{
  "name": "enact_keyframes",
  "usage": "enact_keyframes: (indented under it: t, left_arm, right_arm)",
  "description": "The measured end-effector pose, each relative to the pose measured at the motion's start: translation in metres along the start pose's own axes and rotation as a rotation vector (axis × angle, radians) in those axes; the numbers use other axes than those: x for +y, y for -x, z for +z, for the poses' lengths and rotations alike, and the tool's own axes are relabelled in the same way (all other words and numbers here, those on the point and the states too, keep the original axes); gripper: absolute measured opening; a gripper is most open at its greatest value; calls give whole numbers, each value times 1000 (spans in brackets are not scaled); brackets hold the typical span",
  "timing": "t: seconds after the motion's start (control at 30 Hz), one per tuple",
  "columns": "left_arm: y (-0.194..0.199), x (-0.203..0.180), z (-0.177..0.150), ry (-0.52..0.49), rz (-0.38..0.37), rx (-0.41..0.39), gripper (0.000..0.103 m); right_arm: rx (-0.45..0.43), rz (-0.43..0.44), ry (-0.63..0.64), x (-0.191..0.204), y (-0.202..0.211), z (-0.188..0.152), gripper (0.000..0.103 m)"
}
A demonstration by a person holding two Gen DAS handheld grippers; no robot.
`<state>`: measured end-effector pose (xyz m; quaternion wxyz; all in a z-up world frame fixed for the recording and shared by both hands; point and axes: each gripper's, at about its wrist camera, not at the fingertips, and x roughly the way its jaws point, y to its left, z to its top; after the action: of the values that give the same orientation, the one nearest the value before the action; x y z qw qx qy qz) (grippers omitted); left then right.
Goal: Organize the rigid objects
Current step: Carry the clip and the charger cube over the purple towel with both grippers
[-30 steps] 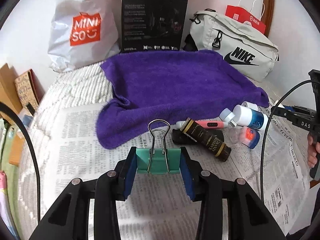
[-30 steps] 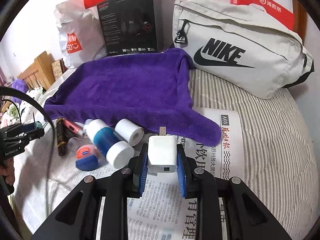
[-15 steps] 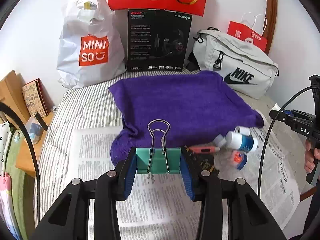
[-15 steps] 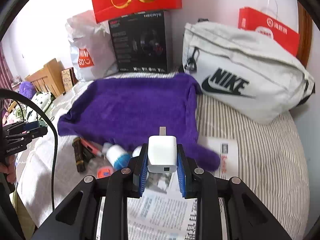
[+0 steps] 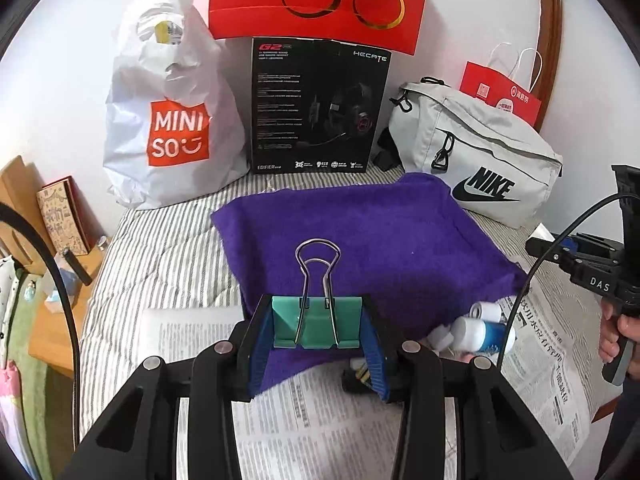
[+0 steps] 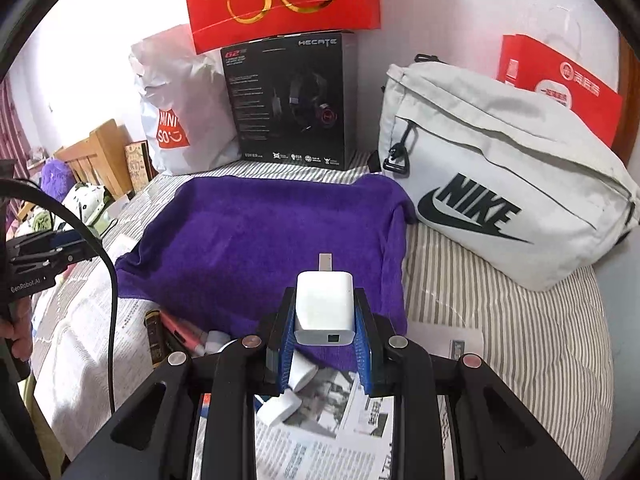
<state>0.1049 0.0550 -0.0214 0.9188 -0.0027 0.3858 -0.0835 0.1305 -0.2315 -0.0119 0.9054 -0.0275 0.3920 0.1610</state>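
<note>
My left gripper is shut on a teal binder clip with its wire handles upright, held above the near edge of the purple towel. My right gripper is shut on a white USB charger, prong forward, above the towel's near right corner. Loose items lie on the newspaper beside the towel: a white-and-blue bottle, a small white roll, a pink pen and a dark tube. The right gripper also shows in the left wrist view.
Along the wall stand a white Miniso bag, a black headset box, a red gift bag and a grey Nike bag. A wooden bedside table is at the left, past the striped bed's edge.
Both grippers have lifted up and pulled back from the newspaper, each still holding its object. The loose bottles and tubes now sit lower and partly behind the fingers.
</note>
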Motion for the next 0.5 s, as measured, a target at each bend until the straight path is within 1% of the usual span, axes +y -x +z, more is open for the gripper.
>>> enact_keyframes:
  t: [0.33, 0.43, 0.5]
  left_arm:
    - [-34, 3, 25, -4, -9, 32, 39]
    - [-48, 3, 30, -11, 0, 51, 39]
    - [-56, 3, 33, -12, -7, 62, 39]
  right_arm:
    - [17, 12, -10, -3, -30, 26, 26]
    - [12, 20, -39, -6, -39, 32, 26]
    - [19, 29, -45, -7, -46, 36, 26]
